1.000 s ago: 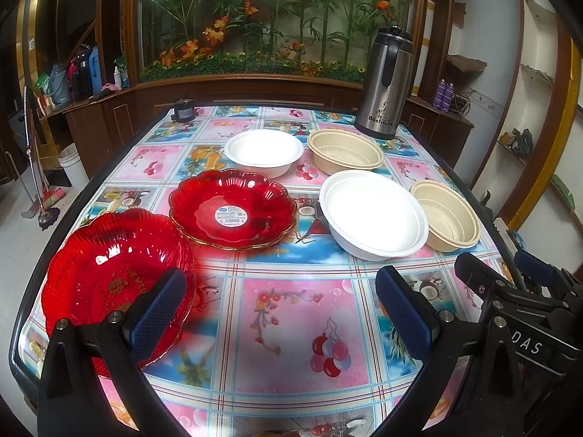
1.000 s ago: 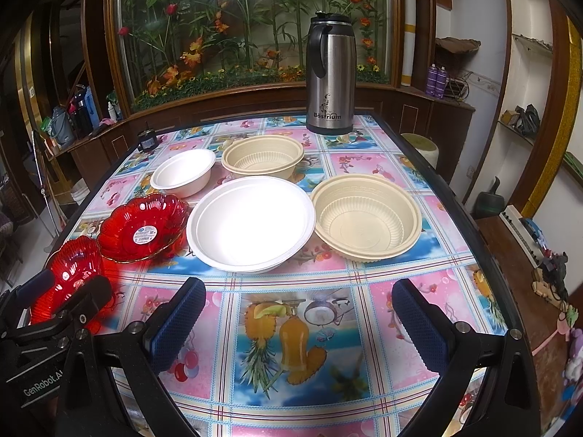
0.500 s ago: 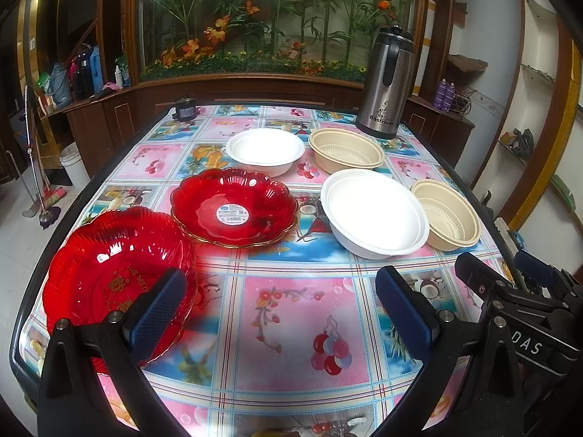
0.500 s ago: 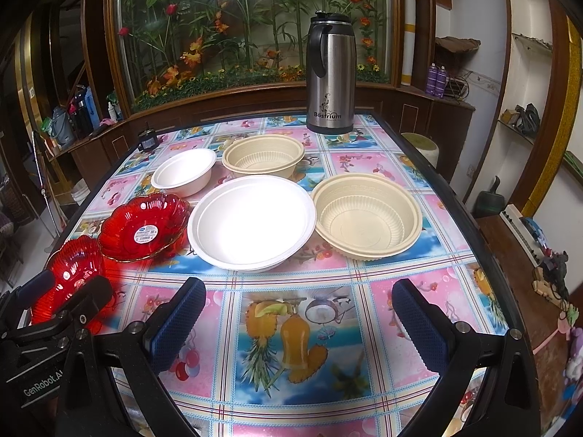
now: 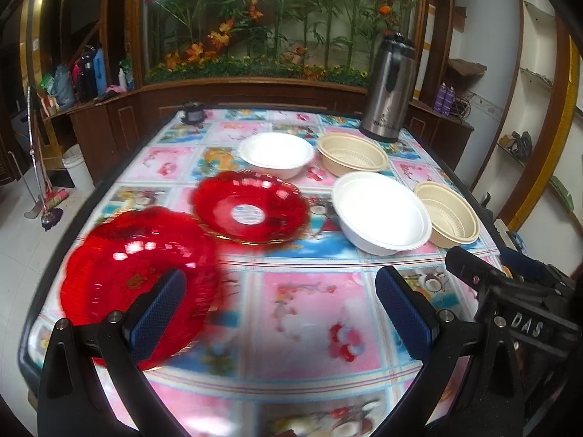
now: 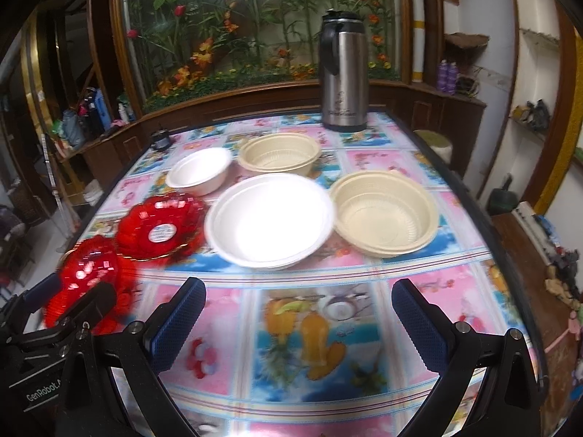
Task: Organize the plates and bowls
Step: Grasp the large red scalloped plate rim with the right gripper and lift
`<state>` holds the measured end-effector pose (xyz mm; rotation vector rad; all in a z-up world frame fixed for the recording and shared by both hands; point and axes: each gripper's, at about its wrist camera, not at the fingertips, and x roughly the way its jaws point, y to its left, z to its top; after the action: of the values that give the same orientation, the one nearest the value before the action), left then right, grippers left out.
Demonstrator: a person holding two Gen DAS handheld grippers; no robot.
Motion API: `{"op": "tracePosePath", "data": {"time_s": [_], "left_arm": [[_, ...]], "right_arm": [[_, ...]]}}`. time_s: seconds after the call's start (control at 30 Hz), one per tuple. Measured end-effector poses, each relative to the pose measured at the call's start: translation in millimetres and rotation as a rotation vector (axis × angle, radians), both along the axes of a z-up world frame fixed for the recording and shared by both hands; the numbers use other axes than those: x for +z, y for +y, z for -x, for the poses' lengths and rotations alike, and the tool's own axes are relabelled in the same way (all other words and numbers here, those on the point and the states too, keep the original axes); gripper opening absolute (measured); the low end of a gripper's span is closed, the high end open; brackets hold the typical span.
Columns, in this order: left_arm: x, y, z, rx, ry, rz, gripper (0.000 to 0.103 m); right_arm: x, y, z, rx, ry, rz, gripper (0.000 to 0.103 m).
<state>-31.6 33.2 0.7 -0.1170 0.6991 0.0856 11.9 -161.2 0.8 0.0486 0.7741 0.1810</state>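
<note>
Left wrist view shows my left gripper (image 5: 280, 307) spread wide and holding nothing, above the near part of the tabletop (image 5: 309, 313), which has a colourful cloth with flowers and fruit. Its left finger (image 5: 158, 304) stands in front of the near red plate (image 5: 120, 273), at the left edge of the tabletop; I cannot tell if it touches the plate. Just behind this plate lies a second red plate (image 5: 251, 211) with a white label in the middle, and their rims look very close. To the right of it is the big white bowl (image 5: 380, 211), and beside that a beige bowl (image 5: 446, 215). Farther back stand a small white bowl (image 5: 277, 154) and another beige bowl (image 5: 351, 153), side by side. A steel jug (image 5: 388, 87) stands at the far right corner. In the right wrist view my right gripper (image 6: 298, 322) is also spread wide and empty, over bare cloth in front of the big white bowl (image 6: 269, 218) and the near beige bowl (image 6: 382, 211), which almost touch. Part of my left gripper shows at the lower left of this view, in front of the near red plate (image 6: 85, 269). Both views are a little blurred.
</note>
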Motion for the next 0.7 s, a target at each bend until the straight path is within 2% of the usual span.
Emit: {"op": "tracePosePath", "data": {"time_s": [0.07,0.17,0.27,0.33,0.43,0.5,0.57,0.63,0.7], "left_arm": [[4,21,12,0.022,-0.016,0.008,0.103],[3,68,31,0.110,-0.014,0.034,0.103],[-11,120,41,0.245,0.030,0.064,0.103],[-26,154,42,0.335,0.089,0.127,0.103],[-46,181,40,0.407,0.133,0.174,0.103],[-55,185,34,0.398,0.159,0.185,0.103],[-62,185,25,0.393,0.177,0.164,0.103],[-69,188,17,0.385,0.199,0.161,0.103],[-75,189,11,0.390,0.210,0.156,0.097]], "right_arm": [[0,6,0,0.035,0.020,-0.047,0.103],[-4,22,-3,0.119,0.089,-0.146,0.103],[-12,51,-7,0.221,0.167,-0.228,0.103],[-18,75,-10,0.292,0.220,-0.267,0.102],[-32,116,-18,0.375,0.306,-0.316,0.101],[-42,138,-24,0.399,0.356,-0.328,0.099],[-51,158,-31,0.418,0.401,-0.341,0.094],[-60,170,-36,0.412,0.434,-0.338,0.085],[-73,179,-44,0.391,0.465,-0.327,0.076]]}}
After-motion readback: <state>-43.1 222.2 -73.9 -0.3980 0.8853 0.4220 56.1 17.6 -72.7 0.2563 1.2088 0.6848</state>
